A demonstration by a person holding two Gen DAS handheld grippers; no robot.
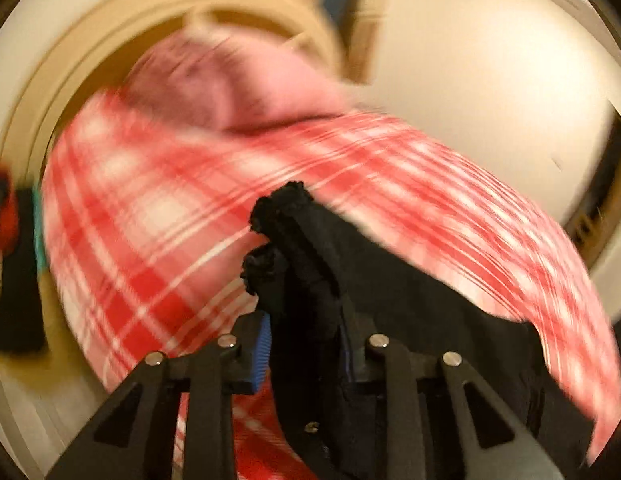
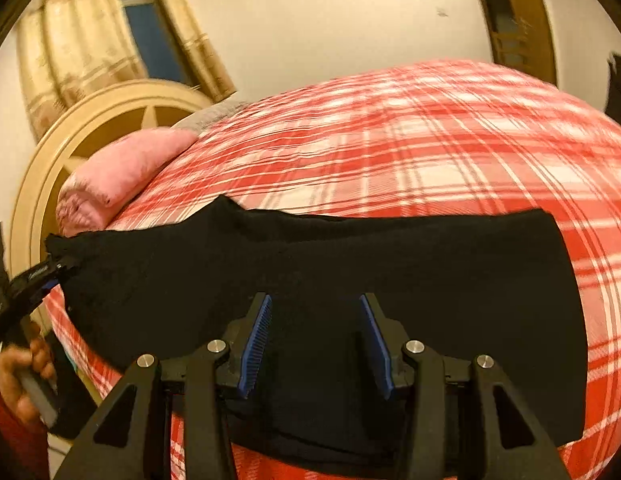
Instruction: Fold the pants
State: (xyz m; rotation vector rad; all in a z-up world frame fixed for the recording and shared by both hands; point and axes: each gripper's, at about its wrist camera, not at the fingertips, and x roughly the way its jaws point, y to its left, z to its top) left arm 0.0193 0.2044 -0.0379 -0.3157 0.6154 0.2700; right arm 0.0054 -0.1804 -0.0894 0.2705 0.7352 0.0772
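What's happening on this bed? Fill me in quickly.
A person with a gripper in each hand is folding black pants on a red plaid bedspread. The left gripper is clamped on a bunched end of the pants and holds it off the bed. The right gripper hovers over the middle of the pants, fingers apart, gripping nothing. A pink pillow lies at the headboard end.
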